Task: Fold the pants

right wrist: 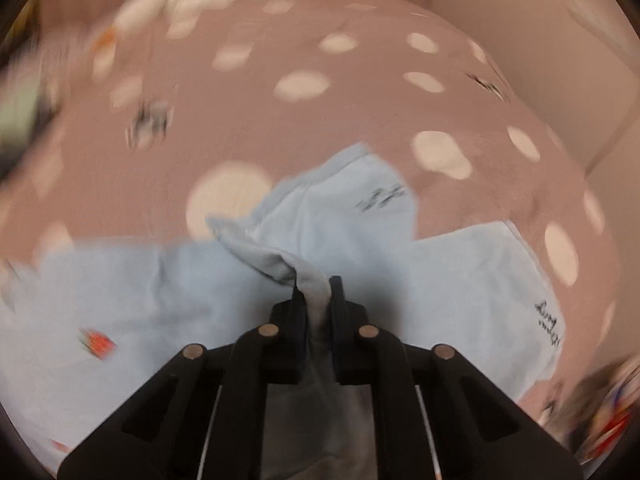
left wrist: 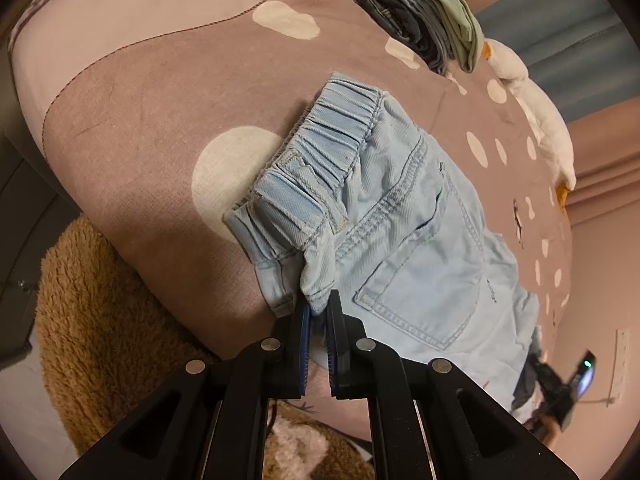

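- The bed [left wrist: 132,128] is the biggest thing. Its pink-brown cover with pale spots fills most of both views.
- The pants [left wrist: 404,216] are light blue and lie on the bed in the middle of the left view. The stretchy waist is at the upper left of them, and the back pocket is lower right. Their long way runs from the upper left down to the lower right of that frame.
- In the right view the pants [right wrist: 352,232] fill the lower half, with two leg parts spreading to the upper middle and to the right. This view is blurry.
- A pile of clothes [left wrist: 416,12] sits at the top of the left view, well apart from the pants.
- A white soft toy [left wrist: 532,108] lies at the right edge of the bed.
- A fuzzy brown thing [left wrist: 100,320] shows at the lower left, beside the bed.
- The left hand-held gripper [left wrist: 319,312] is at the bottom middle. It pinches a bunch of cloth at the waist end.
- The right hand-held gripper [right wrist: 318,288] is clamped on a fold of blue cloth, which sticks up between its fingers.
- I think the pants stretch away from the left one toward the right one, so each holds one end. The next fold likely brings these ends together.
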`<state>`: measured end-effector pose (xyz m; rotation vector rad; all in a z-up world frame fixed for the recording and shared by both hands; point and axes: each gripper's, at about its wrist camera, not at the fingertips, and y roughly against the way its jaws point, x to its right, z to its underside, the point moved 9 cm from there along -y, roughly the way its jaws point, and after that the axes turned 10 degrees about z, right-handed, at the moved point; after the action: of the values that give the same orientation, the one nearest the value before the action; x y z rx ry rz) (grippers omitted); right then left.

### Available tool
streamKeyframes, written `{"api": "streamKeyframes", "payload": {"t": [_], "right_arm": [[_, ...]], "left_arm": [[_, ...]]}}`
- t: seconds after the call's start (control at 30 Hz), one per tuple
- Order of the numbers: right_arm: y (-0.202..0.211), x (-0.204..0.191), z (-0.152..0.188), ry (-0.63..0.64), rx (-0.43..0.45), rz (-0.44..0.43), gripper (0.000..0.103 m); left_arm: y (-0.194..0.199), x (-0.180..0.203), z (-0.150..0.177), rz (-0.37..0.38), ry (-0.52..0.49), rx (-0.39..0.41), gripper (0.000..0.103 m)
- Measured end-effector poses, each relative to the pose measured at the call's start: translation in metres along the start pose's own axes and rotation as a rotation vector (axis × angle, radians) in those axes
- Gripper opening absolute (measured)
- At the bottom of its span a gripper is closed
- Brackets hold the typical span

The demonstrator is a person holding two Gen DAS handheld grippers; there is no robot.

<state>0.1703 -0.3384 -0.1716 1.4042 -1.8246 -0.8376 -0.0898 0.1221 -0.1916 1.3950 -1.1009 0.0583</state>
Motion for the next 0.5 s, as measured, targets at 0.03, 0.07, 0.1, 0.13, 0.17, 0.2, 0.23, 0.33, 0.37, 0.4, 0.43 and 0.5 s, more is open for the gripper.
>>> {"api": "streamKeyframes", "payload": {"t": [0.03, 0.07, 0.1, 0.13, 0.17, 0.2, 0.23, 0.33, 0.37, 0.4, 0.43, 0.5], "right_arm": [[0.006, 0.017, -0.006, -0.080, 0.009, -0.025, 0.008], [0.014, 0.045, -0.010, -0.185, 0.022, -0.038, 0.008], [0.019, 0.061, -0.010, -0.241, 0.026, -0.041, 0.008], [0.023, 0.083, -0.007, -0.309, 0.023, -0.056, 0.008], [0.026, 0.102, 0.000, -0.370, 0.015, -0.082, 0.005], [0.026, 0.113, 0.006, -0.407, 0.008, -0.089, 0.005], [0.026, 0.125, 0.015, -0.439, -0.006, -0.089, 0.006], [0.010, 0.146, 0.047, -0.497, -0.077, -0.067, 0.006], [-0.001, 0.151, 0.059, -0.525, -0.122, -0.075, 0.005], [-0.005, 0.151, 0.066, -0.548, -0.138, -0.092, 0.005], [-0.007, 0.153, 0.070, -0.574, -0.143, -0.114, 0.005], [0.001, 0.155, 0.069, -0.607, -0.120, -0.138, 0.004]], "left_arm": [[0.000, 0.000, 0.000, 0.001, 0.002, -0.003, 0.006], [0.000, 0.001, -0.001, 0.001, 0.005, -0.006, 0.006], [0.000, 0.001, -0.001, 0.000, 0.006, -0.009, 0.006], [0.000, 0.000, -0.001, -0.002, 0.007, -0.013, 0.006], [0.000, 0.001, -0.002, -0.005, 0.007, -0.016, 0.006], [0.001, 0.002, -0.003, -0.008, 0.005, -0.020, 0.006], [0.001, 0.002, -0.003, -0.010, 0.002, -0.023, 0.006], [0.000, 0.003, -0.003, -0.014, -0.002, -0.024, 0.006], [0.001, 0.003, -0.003, -0.020, -0.007, -0.024, 0.006], [0.002, 0.004, -0.003, -0.029, -0.015, -0.024, 0.006], [0.003, 0.004, -0.003, -0.036, -0.022, -0.022, 0.006], [0.009, 0.007, -0.004, -0.036, -0.020, -0.015, 0.006]]}}
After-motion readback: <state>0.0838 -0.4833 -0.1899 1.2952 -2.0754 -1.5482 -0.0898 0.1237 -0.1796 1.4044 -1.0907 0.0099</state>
